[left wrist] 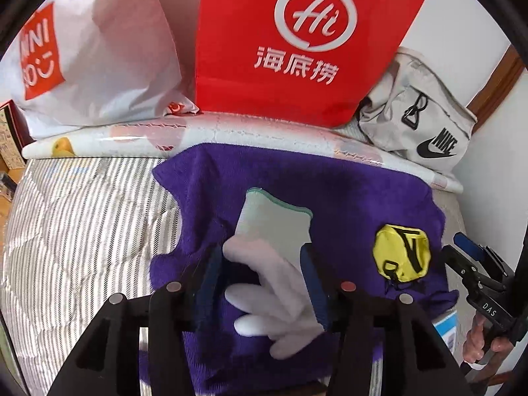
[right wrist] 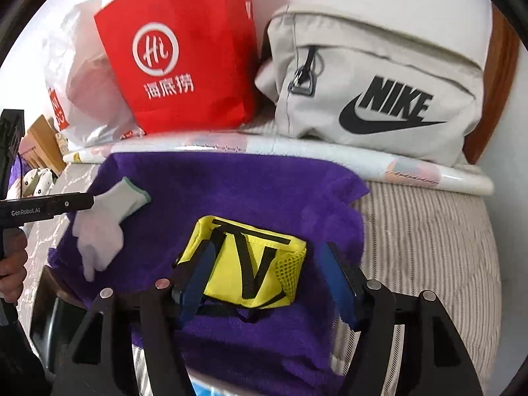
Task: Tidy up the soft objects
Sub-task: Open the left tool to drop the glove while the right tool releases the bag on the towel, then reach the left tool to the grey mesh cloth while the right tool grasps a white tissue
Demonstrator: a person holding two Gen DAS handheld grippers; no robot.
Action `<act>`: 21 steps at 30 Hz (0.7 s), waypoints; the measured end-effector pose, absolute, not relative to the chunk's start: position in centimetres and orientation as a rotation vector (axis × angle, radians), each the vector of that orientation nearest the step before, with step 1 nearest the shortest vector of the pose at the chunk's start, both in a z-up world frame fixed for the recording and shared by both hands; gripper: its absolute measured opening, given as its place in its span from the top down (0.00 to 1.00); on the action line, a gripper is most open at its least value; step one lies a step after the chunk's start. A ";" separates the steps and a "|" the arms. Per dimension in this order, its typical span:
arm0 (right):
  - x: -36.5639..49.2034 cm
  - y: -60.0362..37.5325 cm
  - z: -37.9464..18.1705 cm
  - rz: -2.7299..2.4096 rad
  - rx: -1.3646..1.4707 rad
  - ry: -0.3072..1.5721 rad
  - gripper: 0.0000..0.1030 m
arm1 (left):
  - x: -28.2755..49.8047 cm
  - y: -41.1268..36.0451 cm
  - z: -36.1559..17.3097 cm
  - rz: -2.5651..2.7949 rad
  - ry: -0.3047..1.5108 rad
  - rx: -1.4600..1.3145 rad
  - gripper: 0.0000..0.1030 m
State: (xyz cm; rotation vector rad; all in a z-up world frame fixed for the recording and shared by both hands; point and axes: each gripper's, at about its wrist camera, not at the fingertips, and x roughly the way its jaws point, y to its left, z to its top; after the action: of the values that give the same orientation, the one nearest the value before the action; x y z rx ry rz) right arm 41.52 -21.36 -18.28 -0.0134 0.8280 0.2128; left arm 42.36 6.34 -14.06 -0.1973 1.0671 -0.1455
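A purple towel is spread over a striped bed. On it lies a white glove with a green cuff, flat between the jaws of my left gripper. The jaws stand open on either side of the glove without pressing it. To its right a small yellow pouch with black straps rests on the towel. My right gripper is open around the pouch: the left finger is at the pouch's edge, while the right finger stands clear of it.
A red paper bag, a white plastic shopping bag and a grey Nike bag stand along the wall behind a rolled white sheet. Striped mattress shows on both sides of the towel. A person's hands hold the grippers.
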 end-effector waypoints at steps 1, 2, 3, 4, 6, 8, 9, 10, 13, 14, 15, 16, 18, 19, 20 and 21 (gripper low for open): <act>41.1 -21.7 -17.9 0.212 -0.002 0.823 0.36 | 42.0 6.4 -13.7 -0.145 1.061 -0.196 0.54; 40.7 -22.0 -17.6 0.212 0.009 0.817 0.36 | 41.6 6.5 -13.3 -0.144 1.051 -0.194 0.54; 40.2 -22.3 -17.3 0.213 0.021 0.811 0.36 | 41.0 6.6 -12.7 -0.143 1.038 -0.190 0.54; 39.5 -22.5 -16.8 0.213 0.032 0.802 0.36 | 40.3 6.6 -12.1 -0.145 1.026 -0.187 0.54; 38.1 -22.7 -16.0 0.208 0.046 0.780 0.36 | 39.1 6.7 -11.1 -0.150 1.005 -0.183 0.54; 36.2 -22.7 -15.1 0.204 0.052 0.751 0.36 | 37.6 6.9 -10.1 -0.152 0.979 -0.176 0.54; 35.7 -22.6 -14.9 0.205 0.052 0.745 0.36 | 36.5 6.9 -9.4 -0.152 0.958 -0.170 0.54; 34.8 -22.6 -14.6 0.206 0.051 0.738 0.36 | 35.9 6.9 -9.0 -0.152 0.949 -0.167 0.54; 32.1 -22.4 -13.7 0.211 0.041 0.723 0.36 | 32.9 6.7 -7.5 -0.154 0.915 -0.148 0.54; 31.0 -22.5 -13.4 0.209 0.038 0.713 0.36 | 31.9 6.7 -7.2 -0.154 0.909 -0.142 0.54; 30.3 -22.6 -13.2 0.205 0.038 0.705 0.36 | 30.5 6.7 -6.7 -0.154 0.905 -0.137 0.54; 29.2 -22.8 -13.0 0.200 0.043 0.691 0.36 | 29.8 6.5 -6.6 -0.156 0.903 -0.138 0.54; 27.4 -23.2 -12.6 0.202 0.059 0.673 0.36 | 27.7 6.6 -6.1 -0.178 0.895 -0.155 0.54; 26.3 -23.4 -12.5 0.208 0.070 0.666 0.36 | 26.6 6.7 -5.9 -0.178 0.889 -0.163 0.54; 25.2 -23.5 -12.4 0.214 0.076 0.663 0.36 | 25.7 6.7 -5.9 -0.171 0.886 -0.166 0.54; 24.4 -23.5 -12.4 0.215 0.075 0.663 0.36 | 24.8 6.8 -5.8 -0.169 0.885 -0.167 0.54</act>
State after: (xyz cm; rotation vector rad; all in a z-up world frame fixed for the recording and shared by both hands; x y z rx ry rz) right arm 24.35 -23.51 -12.42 0.0746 0.6627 0.2151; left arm 24.79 6.77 -5.82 -0.1674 0.8846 -0.1691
